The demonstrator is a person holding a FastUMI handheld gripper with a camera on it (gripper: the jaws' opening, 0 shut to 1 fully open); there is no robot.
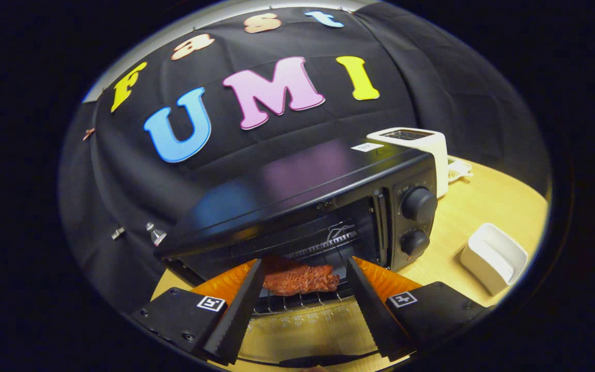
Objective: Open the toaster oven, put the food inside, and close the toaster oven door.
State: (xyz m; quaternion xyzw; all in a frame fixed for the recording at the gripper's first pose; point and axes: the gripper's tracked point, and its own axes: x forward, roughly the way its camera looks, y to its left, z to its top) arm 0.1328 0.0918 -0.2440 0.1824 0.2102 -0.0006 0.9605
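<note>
The black toaster oven [297, 181] stands on the wooden table [488, 201], just ahead of me. Its glass door [302, 330] is folded down flat beneath my fingers, with the dark handle [323, 360] nearest to me. A brown piece of food [302, 279] lies on the wire rack [297, 302] at the mouth of the oven cavity. My gripper [306, 263] is open, with its tips on either side of the food. The left tip is at the food's end, and a small gap separates the right tip from it.
Two round knobs [419, 204] sit on the oven's right panel. A white pop-up toaster [421, 142] stands behind the oven's right corner. A small white rectangular dish [494, 256] rests on the table to the right of the oven.
</note>
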